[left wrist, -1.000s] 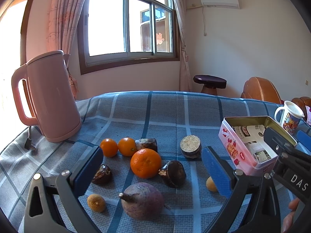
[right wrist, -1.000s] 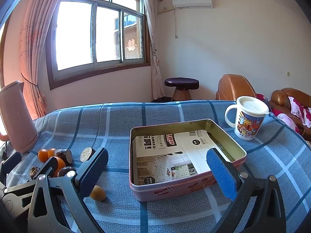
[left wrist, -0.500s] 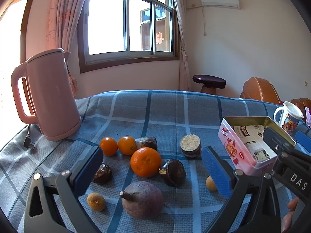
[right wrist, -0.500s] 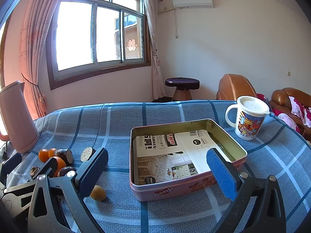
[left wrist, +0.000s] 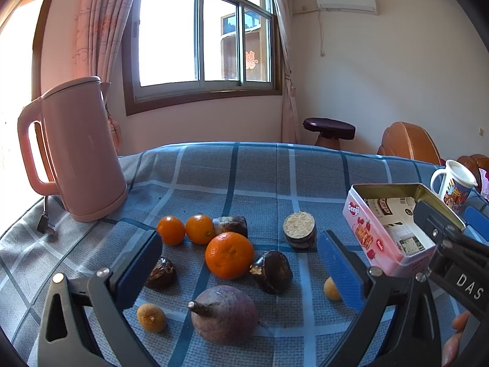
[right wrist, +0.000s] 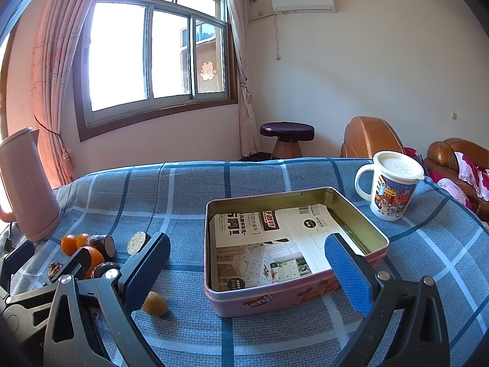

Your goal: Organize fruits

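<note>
While the left gripper (left wrist: 238, 263) hangs wide open over the fruit with nothing in it, its camera gives the best look at the pile on the blue checked bench (left wrist: 259, 177): a big orange (left wrist: 229, 255) in the middle, two small oranges (left wrist: 185, 229) behind it, a purple round fruit (left wrist: 224, 313) closest to the lens, and a dark brown cut one (left wrist: 272, 270) just right of the big orange. There's also a cut stub standing on end (left wrist: 299, 229) and two little yellow-brown fruits, one near each finger. The pink kettle (left wrist: 76, 153) shows in full here, cord and all. The right gripper (right wrist: 247, 269) is spread just as wide and empty, hovering at the near side of the pink tin (right wrist: 275, 298), and only that view lets you look straight down into it: nothing inside but printed paper. It also shows the whole lidded cartoon mug (right wrist: 389, 191) standing behind the tin. From that side most of the fruit is hidden behind the left gripper's body, except one small yellow fruit (right wrist: 155, 303) lying just left of the tin.
</note>
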Motion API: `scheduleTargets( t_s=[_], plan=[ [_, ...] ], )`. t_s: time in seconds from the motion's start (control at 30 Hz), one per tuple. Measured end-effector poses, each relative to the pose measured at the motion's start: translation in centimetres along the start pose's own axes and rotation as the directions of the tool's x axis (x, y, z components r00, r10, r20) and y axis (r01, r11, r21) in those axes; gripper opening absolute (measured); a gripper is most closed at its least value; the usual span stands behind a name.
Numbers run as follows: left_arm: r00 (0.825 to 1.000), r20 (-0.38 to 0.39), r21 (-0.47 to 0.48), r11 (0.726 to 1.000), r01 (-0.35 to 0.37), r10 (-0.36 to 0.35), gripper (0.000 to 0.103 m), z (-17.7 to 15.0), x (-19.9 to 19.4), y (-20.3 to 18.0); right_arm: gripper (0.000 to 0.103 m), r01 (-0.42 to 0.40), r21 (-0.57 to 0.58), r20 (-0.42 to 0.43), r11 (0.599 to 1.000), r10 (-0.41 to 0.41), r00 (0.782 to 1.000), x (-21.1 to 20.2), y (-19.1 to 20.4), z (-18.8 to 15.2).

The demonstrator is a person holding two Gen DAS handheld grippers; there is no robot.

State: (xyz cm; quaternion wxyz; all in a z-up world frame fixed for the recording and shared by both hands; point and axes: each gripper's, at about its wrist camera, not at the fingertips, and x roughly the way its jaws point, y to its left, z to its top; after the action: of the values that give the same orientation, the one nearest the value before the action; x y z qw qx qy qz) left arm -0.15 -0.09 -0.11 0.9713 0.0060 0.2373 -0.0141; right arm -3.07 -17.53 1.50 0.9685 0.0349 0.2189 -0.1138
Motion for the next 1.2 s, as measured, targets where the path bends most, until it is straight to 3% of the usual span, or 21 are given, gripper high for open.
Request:
scheduleTargets(
  t_s=[0.83,0.93,1.1,1.2],
  plan=[
    [0.999,-0.023,-0.028,0.999,-0.033,0.032,0.103,-1.1,-1.8,2.9,0.102,-0.025,-0.049,0.008,0.998,0.025,1.000,-0.5,0.9,-0.7],
    [0.999,-0.038,-0.019,0.999,-0.034,0.034,0.103,-1.5,-2.3,4.0,0.102,-0.051,-0.041,0.000,0.998,0.051,0.999,-0.8,0.8,-0.9],
    [0.996,-0.088,-0.006,0.999,-0.036,0.035,0.103,-2.4,-2.8,6.9,0.100,-0.174,-0.002,-0.073,0.985,0.173,0.982,-1.2,0.7,-2.0],
    [0.993,-0.114,-0.009,1.000,-0.029,0.028,0.103,-2.8,-3.1,8.5,0.083,-0.247,-0.032,-0.104,0.968,0.243,0.964,-1.5,2.1,-2.6]
  ],
)
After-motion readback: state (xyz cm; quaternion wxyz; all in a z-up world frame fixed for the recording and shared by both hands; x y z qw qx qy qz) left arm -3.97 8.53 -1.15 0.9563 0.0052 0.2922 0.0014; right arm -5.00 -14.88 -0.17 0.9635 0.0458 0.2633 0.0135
